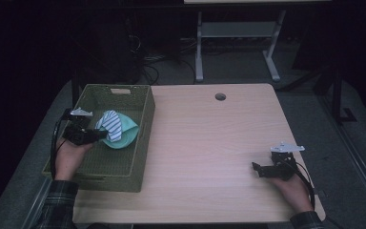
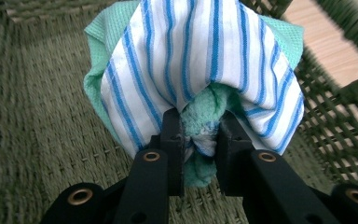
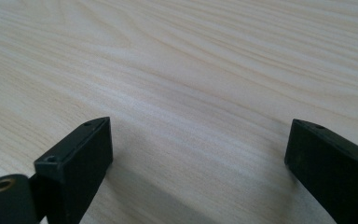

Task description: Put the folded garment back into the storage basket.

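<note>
Striped cloth point(image 2: 200, 56) pinched in left tool point(image 2: 200, 140) over basket point(image 1: 138, 143); right tool point(image 3: 198, 154) agape on table point(image 3: 191, 70)

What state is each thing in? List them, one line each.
Left gripper: shut on both cloths, inside the basket.
Striped cloth: bunched, draped over the green cloth, pinched.
Green cloth: crumpled, pinched between the jaws.
Basket: upright on the table, open-topped.
Right gripper: open, holding nothing, over bare table.
</note>
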### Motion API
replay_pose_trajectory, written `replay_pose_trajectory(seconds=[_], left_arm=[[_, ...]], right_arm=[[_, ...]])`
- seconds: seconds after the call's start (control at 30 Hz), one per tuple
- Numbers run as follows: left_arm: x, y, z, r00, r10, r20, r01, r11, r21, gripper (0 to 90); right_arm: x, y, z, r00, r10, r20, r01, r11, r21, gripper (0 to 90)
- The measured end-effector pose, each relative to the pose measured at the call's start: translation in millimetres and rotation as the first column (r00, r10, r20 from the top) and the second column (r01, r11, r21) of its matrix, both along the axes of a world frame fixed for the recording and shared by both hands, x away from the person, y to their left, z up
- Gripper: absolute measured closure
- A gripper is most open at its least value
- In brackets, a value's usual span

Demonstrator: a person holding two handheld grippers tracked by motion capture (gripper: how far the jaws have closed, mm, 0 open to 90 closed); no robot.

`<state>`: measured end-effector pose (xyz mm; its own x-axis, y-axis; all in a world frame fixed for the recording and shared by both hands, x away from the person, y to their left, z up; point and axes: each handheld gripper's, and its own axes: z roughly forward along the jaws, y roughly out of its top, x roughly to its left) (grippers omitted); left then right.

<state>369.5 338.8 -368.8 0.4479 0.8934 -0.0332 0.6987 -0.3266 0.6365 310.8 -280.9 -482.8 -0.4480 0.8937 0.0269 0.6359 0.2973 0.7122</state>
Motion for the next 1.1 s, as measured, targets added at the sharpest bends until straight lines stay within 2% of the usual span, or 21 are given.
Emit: replay_pose_trajectory(seconds=[0.13,0.2,0.27,0.37,0.63,0.73,0.83,0.97,1.1], left_arm=[[1.7,-1.2,-11.7,0.9997,0.01,-0.02,-0.01,0.9999,0.01,75.1],[2.0,-2.5,-13.2,0.9997,0.007,-0.023,-0.007,0.9996,0.027,75.0],[2.9,-3.0,-15.8,0.9997,0.004,-0.026,-0.003,0.9996,0.027,75.0],[5.1,-4.1,-20.9,0.999,0.0,-0.045,0.002,0.9992,0.041,74.9],[6.2,-4.8,-26.8,0.9967,-0.007,-0.08,0.009,0.9996,0.028,73.1],[7.6,-5.0,-29.0,0.9952,0.0,-0.098,0.004,0.9991,0.042,71.6],[8.3,-6.1,-31.3,0.9931,0.0,-0.117,0.007,0.9985,0.054,68.6],[8.3,-6.5,-31.2,0.9944,0.002,-0.106,0.005,0.998,0.063,57.2],[8.5,-5.0,-31.2,0.9944,0.01,-0.105,-0.004,0.9983,0.057,50.3]], right_arm=[[0.0,0.0,0.0,1.0,0.0,0.0,0.0,1.0,0.0,7.1],[0.0,0.0,-0.1,1.0,0.0,0.001,0.0,1.0,0.0,7.1],[0.1,0.0,-0.1,1.0,0.0,0.001,0.0,1.0,0.001,7.1],[0.1,0.1,-0.1,1.0,0.0,0.001,0.0,1.0,0.001,7.1],[-0.3,0.4,0.0,1.0,-0.006,-0.001,0.006,1.0,0.003,7.1],[-0.3,0.4,-0.1,1.0,-0.006,-0.001,0.006,1.0,0.002,7.1],[-0.3,0.4,0.0,1.0,-0.005,-0.001,0.005,1.0,0.002,7.1],[-0.3,0.4,-0.1,1.0,-0.002,0.001,0.002,1.0,0.001,7.1],[-0.7,0.5,0.0,1.0,-0.002,0.001,0.002,1.0,0.0,7.1]])
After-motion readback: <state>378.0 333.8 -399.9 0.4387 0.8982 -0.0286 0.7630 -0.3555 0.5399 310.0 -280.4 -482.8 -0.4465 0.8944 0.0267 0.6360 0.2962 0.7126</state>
